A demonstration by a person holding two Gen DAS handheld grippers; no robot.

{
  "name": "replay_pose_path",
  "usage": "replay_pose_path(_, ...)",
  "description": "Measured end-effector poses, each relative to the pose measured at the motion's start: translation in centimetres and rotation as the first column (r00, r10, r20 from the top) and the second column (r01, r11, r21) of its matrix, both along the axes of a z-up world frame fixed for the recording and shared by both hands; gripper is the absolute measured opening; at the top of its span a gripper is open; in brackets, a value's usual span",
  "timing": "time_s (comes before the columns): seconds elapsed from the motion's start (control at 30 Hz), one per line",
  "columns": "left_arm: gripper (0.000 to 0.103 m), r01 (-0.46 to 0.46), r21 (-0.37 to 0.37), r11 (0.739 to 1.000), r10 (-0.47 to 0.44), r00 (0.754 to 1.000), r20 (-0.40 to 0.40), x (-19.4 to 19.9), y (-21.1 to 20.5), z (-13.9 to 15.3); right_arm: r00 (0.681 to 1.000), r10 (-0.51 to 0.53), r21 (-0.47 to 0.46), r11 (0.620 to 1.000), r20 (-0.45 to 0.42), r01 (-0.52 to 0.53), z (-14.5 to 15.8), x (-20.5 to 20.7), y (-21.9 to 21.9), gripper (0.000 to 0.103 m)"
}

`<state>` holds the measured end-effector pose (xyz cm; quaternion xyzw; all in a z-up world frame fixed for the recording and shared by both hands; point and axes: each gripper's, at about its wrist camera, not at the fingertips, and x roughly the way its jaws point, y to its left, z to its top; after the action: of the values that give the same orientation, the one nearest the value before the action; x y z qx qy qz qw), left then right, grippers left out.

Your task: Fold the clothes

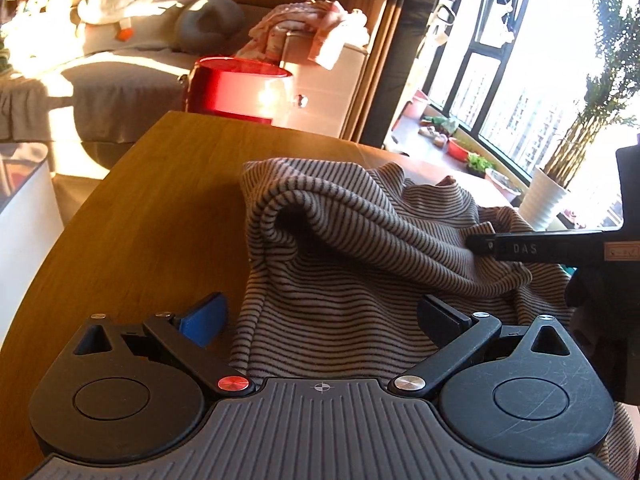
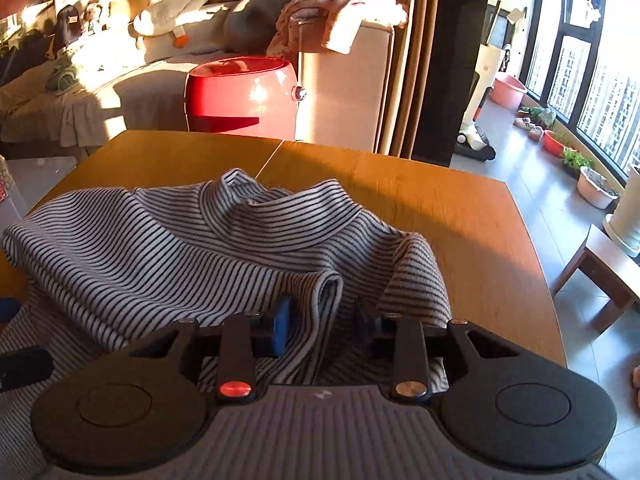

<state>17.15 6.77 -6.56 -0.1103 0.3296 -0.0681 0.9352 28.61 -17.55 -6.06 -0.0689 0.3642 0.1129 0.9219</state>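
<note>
A grey striped turtleneck top (image 1: 340, 248) lies crumpled on the wooden table (image 1: 152, 208), with one part folded over into a thick roll. My left gripper (image 1: 324, 316) is open wide above the top's near left edge and holds nothing. My right gripper (image 2: 326, 320) has its jaws partly apart around a fold of the striped top (image 2: 180, 248), with cloth between the fingers. In the left wrist view the right gripper's fingers (image 1: 520, 248) rest on the rolled fabric at the right. The collar (image 2: 280, 208) points away from me.
The table's far edge (image 2: 280, 142) and right edge drop off to the floor. Beyond stand a red round bin (image 2: 240, 92), a sofa with cushions and clothes (image 2: 340, 12), a window with plants (image 1: 560, 128) and pink basins (image 2: 596, 188).
</note>
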Motion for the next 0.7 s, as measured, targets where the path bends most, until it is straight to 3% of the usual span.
replay_pose_path(0.2,0.103,0.002,0.003,1.0,-0.002,1.0,-0.002,0.0,0.1,0.1,1.0,-0.017,-0.005,1.0,-0.01,0.017,0.7,-0.5,-0.2,0.034)
replay_pose_path(0.5,0.103,-0.008,0.0,1.0,0.008,1.0,0.003,0.3,0.3,0.1,0.999,-0.042,0.205,0.978,0.019,0.038,6.0,-4.2,-2.9,0.039)
replay_pose_path(0.7,0.102,-0.028,0.011,1.0,0.028,1.0,0.002,0.2,0.2,0.1,0.998,-0.007,0.231,0.973,-0.07,0.023,3.1,-4.0,-1.1,0.047)
